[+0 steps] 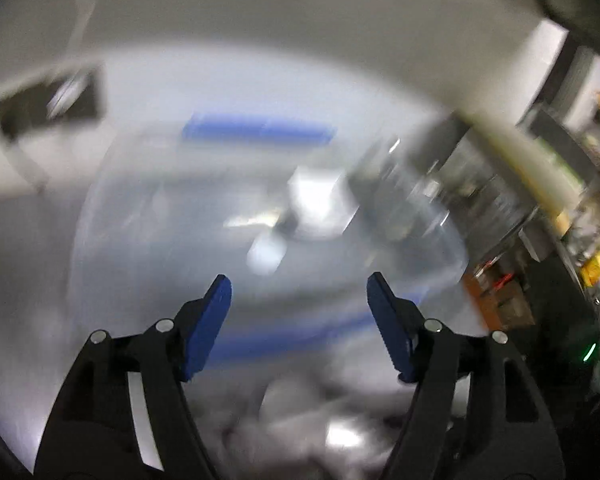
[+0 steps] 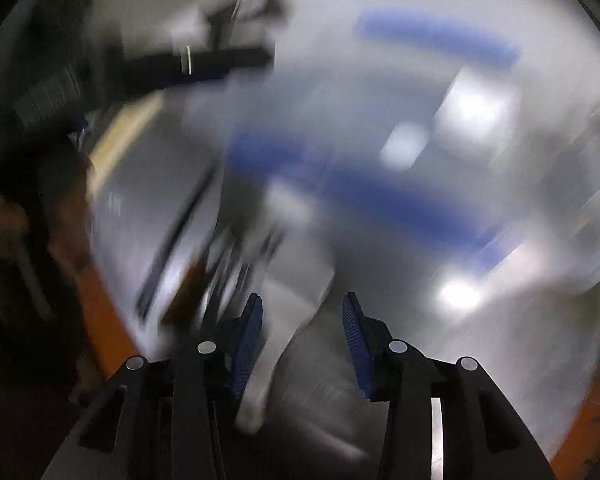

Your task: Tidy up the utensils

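Left wrist view is smeared by motion: the left claw point(image 1: 299, 289) stands wide open with nothing between its blue pads, above a pale grey table point(image 1: 148, 184) marked with blue strips point(image 1: 260, 131). Ahead of it lie a white block point(image 1: 320, 208) and a small pale blob point(image 1: 266, 256); whether either is a utensil or a holder I cannot tell. At the right edge a cluttered shelf point(image 1: 548, 184) streaks past.

From the right wrist, the right claw point(image 2: 302, 303) is partly open and also grips nothing. A pale shape point(image 2: 300, 292) passes under the gap between the pads, but the pads do not press on it, and blur hides whether it is a thing or only a patch of the table. The likeliest utensils are the dark slender streaks point(image 2: 204, 256) left of and just ahead of this claw, lying on the table near its orange edge point(image 2: 108, 332). Farther left, a dark sleeve point(image 2: 40, 92) is visible.

Risks, as I judge them: with both views this blurred, a grab made now would be aimed half blind, so a pad could land on a handle and skid it toward the orange edge and off. The streaks look bunched, so a half-open claw may pinch two at once or catch only a tip, which would swing and drop. The two claws seem to work near one spot and could knock each other
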Demonstrator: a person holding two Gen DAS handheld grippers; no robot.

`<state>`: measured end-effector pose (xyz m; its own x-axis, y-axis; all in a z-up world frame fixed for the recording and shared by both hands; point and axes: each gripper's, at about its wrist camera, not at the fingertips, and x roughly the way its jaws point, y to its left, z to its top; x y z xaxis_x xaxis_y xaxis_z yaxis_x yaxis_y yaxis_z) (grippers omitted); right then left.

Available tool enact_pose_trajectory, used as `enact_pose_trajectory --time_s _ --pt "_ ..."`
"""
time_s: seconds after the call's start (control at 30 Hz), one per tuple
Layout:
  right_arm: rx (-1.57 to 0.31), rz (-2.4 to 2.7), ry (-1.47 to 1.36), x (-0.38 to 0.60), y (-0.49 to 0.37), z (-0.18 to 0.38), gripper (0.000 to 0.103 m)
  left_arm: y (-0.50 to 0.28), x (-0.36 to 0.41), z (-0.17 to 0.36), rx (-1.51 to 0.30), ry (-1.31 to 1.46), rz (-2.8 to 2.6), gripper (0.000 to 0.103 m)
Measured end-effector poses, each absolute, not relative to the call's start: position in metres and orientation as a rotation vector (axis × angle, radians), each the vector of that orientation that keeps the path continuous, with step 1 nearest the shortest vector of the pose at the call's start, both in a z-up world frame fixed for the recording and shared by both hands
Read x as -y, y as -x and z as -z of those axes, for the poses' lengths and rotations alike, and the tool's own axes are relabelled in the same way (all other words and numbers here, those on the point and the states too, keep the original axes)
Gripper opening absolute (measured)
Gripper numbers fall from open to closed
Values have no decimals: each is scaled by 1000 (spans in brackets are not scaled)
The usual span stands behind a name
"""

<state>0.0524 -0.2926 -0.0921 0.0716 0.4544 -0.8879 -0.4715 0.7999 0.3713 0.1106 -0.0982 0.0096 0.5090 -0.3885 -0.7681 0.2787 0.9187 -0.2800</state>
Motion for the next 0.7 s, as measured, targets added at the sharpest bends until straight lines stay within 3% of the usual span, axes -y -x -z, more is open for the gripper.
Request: enact_pose_trajectory --time_s 0.1,0.23,0.3,0.53,0.7 --pt "-1488 -696 18 262 -32 143 43 -80 73 29 -1076 191 343 67" --pt "-1538 -651 68 243 -22 165 42 -59 50 57 -1145 296 316 67" --pt "-1557 -624 126 232 -19 176 27 -49 45 69 -1171 364 330 67" --pt "-1546 -633 -45 250 -18 166 8 -31 58 102 -1302 488 386 67" --pt "-1575 -672 -240 280 -16 159 8 -27 80 119 -1364 568 479 67"
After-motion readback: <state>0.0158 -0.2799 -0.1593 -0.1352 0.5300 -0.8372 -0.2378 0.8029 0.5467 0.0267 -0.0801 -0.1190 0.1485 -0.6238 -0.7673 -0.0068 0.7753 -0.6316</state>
